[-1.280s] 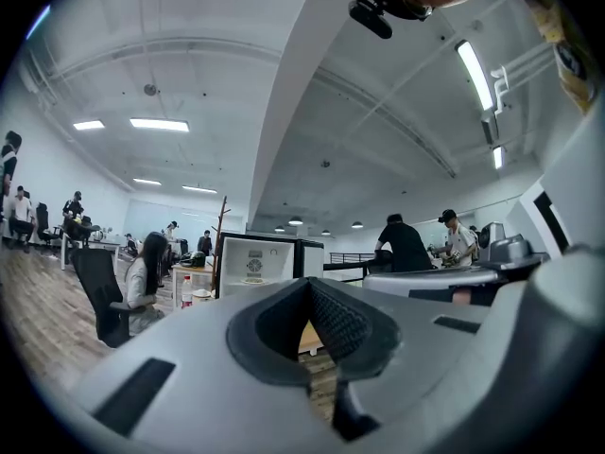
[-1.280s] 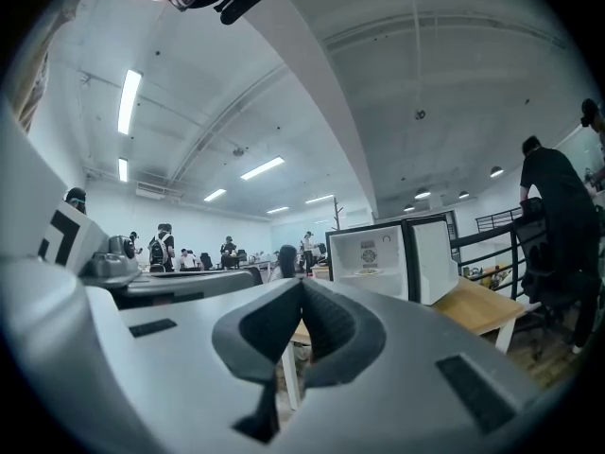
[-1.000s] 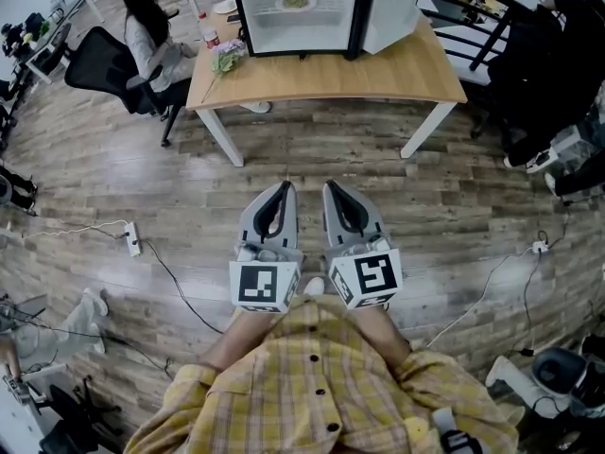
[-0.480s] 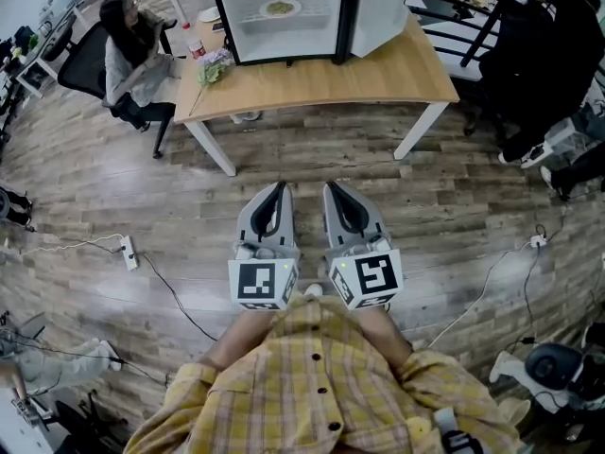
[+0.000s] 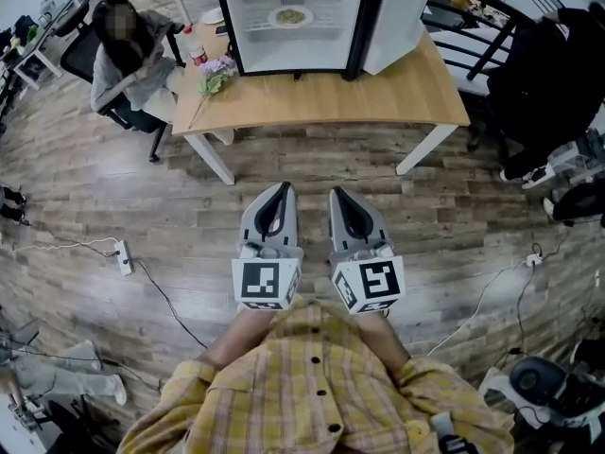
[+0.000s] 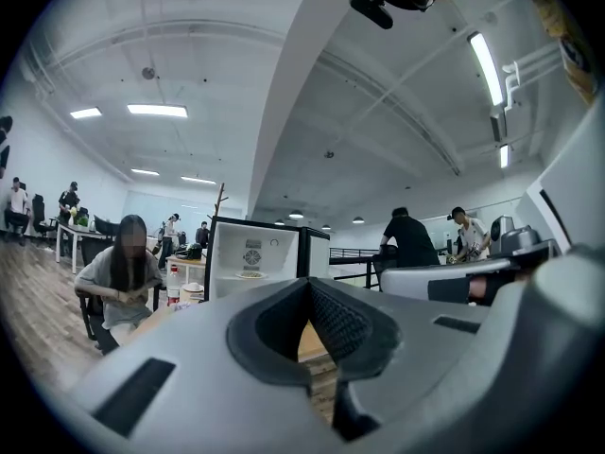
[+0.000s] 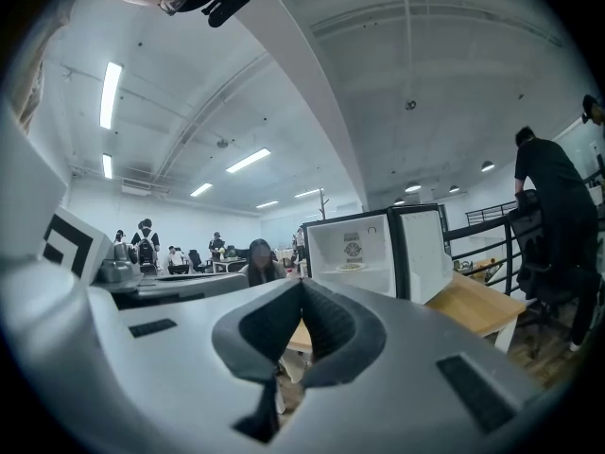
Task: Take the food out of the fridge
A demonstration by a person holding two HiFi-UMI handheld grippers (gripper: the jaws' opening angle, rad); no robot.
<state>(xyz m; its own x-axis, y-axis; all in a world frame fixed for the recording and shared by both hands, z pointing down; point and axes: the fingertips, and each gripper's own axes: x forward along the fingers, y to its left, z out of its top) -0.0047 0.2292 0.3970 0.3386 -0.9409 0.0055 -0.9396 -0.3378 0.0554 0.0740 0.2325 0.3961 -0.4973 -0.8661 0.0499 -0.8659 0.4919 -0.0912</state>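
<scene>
I see a wooden table (image 5: pixel 321 97) with white legs standing on a plank floor (image 5: pixel 142 216). A mini fridge (image 5: pixel 284 50), its door open, stands at the table's far edge. A bunch of flowers (image 5: pixel 216 76) lies at its left edge.

The left gripper (image 5: pixel 281 191) and right gripper (image 5: pixel 337 197) sit side by side, jaws together, over the wood floor (image 5: pixel 142 187) near the person (image 5: pixel 321 386). Far ahead, a fridge (image 5: pixel 248 8) stands open on a table (image 5: pixel 312 97), a plate of food (image 5: pixel 290 15) on its shelf.

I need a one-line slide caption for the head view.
The left gripper and the right gripper, both shut and empty, face a table where an open fridge holds a plate of food.
</scene>
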